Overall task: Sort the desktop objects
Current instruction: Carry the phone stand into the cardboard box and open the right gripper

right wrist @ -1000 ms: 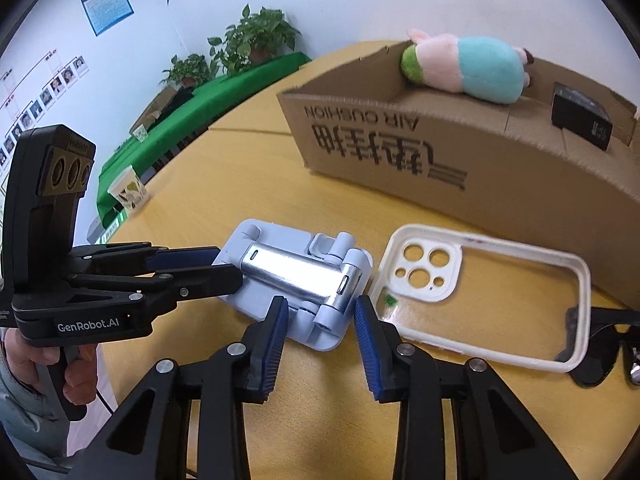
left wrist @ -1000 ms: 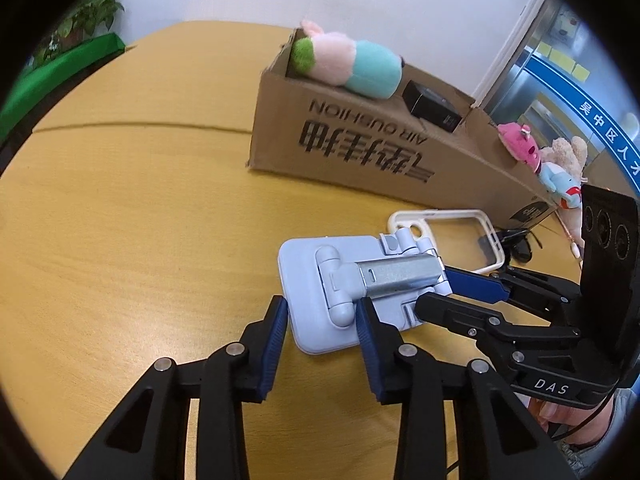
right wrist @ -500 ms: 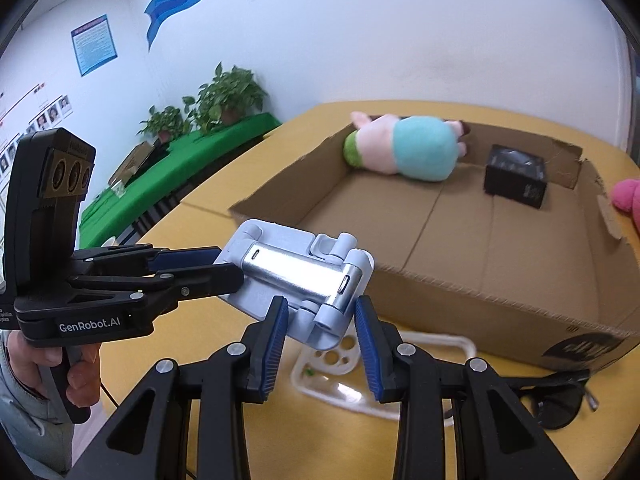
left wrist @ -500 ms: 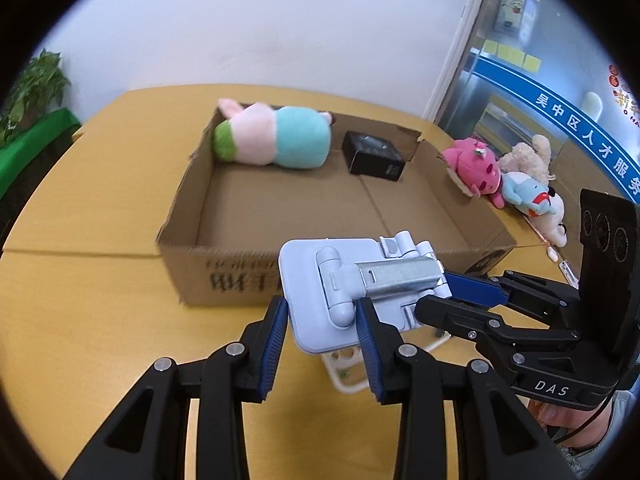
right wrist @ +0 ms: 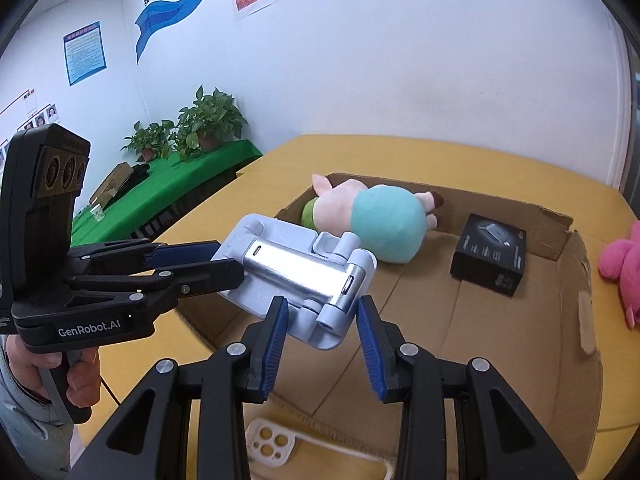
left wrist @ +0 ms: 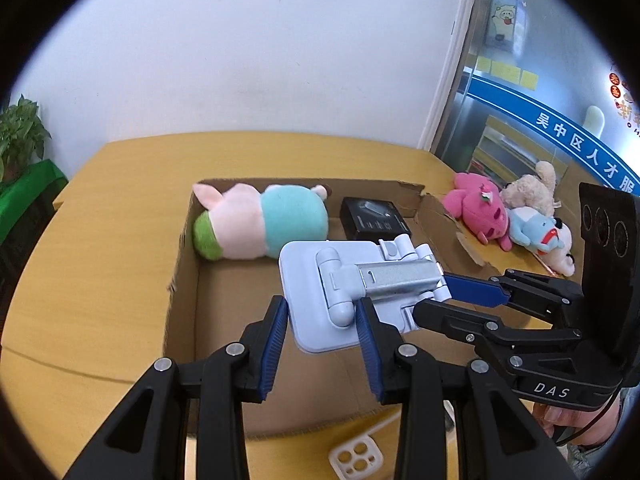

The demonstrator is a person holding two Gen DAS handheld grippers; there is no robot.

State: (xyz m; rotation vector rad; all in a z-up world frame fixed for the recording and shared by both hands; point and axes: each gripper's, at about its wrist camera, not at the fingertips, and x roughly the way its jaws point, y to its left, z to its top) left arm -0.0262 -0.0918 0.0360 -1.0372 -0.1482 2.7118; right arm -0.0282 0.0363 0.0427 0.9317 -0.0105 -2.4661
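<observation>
Folding phone stand [left wrist: 352,288]: gripped at opposite ends by left gripper [left wrist: 322,334] and right gripper [right wrist: 320,330], above cardboard box [left wrist: 184,280] holding plush pig [left wrist: 260,226], black box [left wrist: 374,218].

Both grippers are raised and meet at right angles, each gripping one end of the same object. The left gripper [left wrist: 322,332] points forward with its blue-padded fingers [left wrist: 273,342] set a moderate width apart, pressed against the edges of what it holds. The right gripper [right wrist: 320,334] shows the same spread (its pads look equally parted) and grips from the other side. In the right wrist view the left gripper's black body comes in from the left, and the person's left hand [right wrist: 60,376] wraps its handle. In the left wrist view the person's right hand [left wrist: 576,420] is only partly visible under the right gripper's body.
</observation>
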